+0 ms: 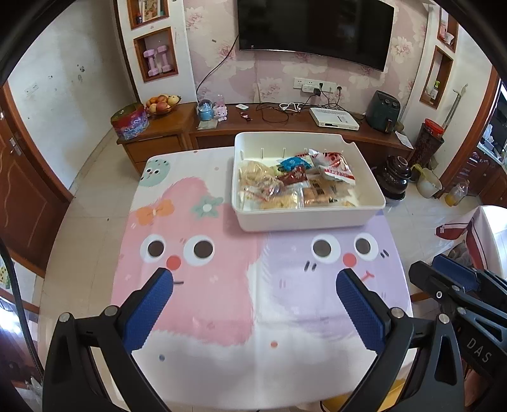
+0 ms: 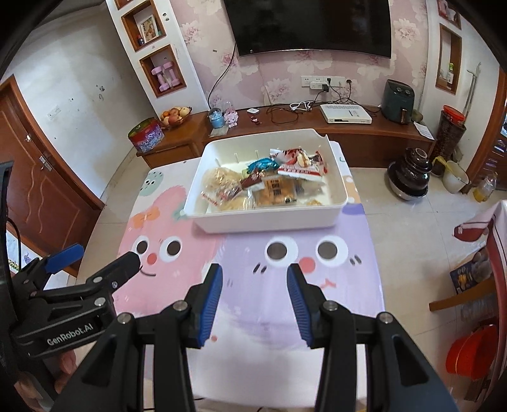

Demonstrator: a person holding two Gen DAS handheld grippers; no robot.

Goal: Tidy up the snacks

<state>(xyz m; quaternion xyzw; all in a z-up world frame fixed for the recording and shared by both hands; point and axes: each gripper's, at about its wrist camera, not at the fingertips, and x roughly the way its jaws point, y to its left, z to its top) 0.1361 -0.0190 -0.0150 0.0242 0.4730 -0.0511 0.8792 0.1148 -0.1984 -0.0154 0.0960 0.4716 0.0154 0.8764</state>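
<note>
Several snack packets (image 1: 294, 180) already inside white bin (image 1: 304, 218) at far table end; none visible outside; left gripper (image 1: 253, 282) wide, right gripper (image 2: 255, 275) narrower, both empty.

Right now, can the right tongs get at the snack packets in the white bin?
Probably yes. The right tongs are open and empty, the white bin has no lid, and only bare tablecloth lies between them. The snack packets lie exposed.

television (image 1: 313, 28) | fruit bowl (image 1: 162, 104) | pink dumbbells (image 1: 156, 61) | air fryer (image 2: 397, 98)
</note>
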